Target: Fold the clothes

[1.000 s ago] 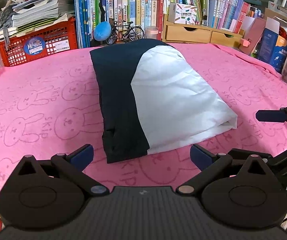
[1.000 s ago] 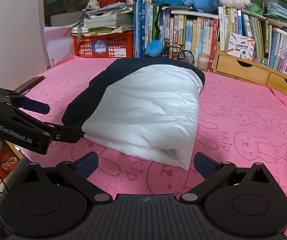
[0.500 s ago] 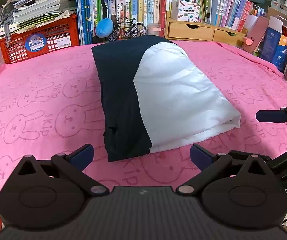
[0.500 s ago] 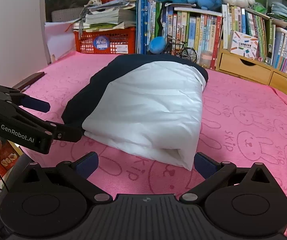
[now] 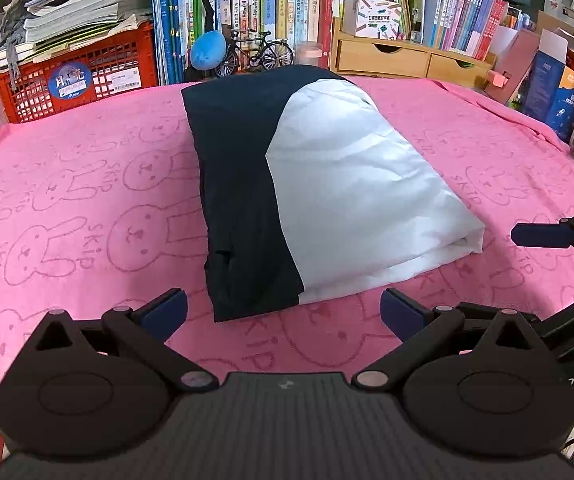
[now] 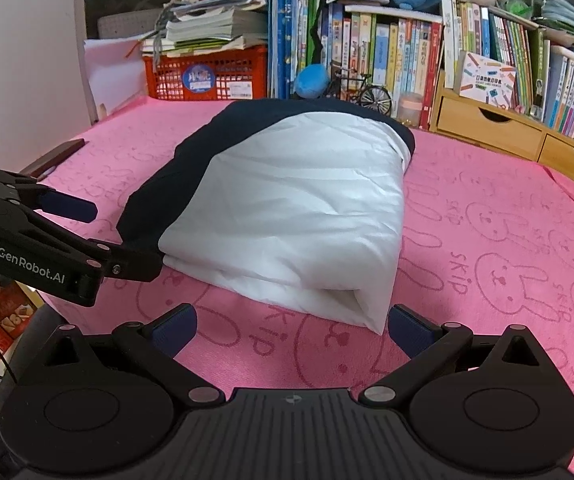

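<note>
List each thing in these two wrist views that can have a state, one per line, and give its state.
left gripper: open, empty, short of the garment's near edge.
right gripper: open, empty, short of the garment's near corner.
navy and white garment: folded into a bundle, lying on the towel, held by neither gripper.
pink rabbit towel: spread flat.
wooden drawers: shut.
red crate: papers piled on top.

The surface is covered by a pink rabbit-print towel (image 5: 87, 200). A folded navy-and-white garment (image 5: 327, 184) is laid at its middle; a red crate (image 5: 75, 76) is set far left.
</note>
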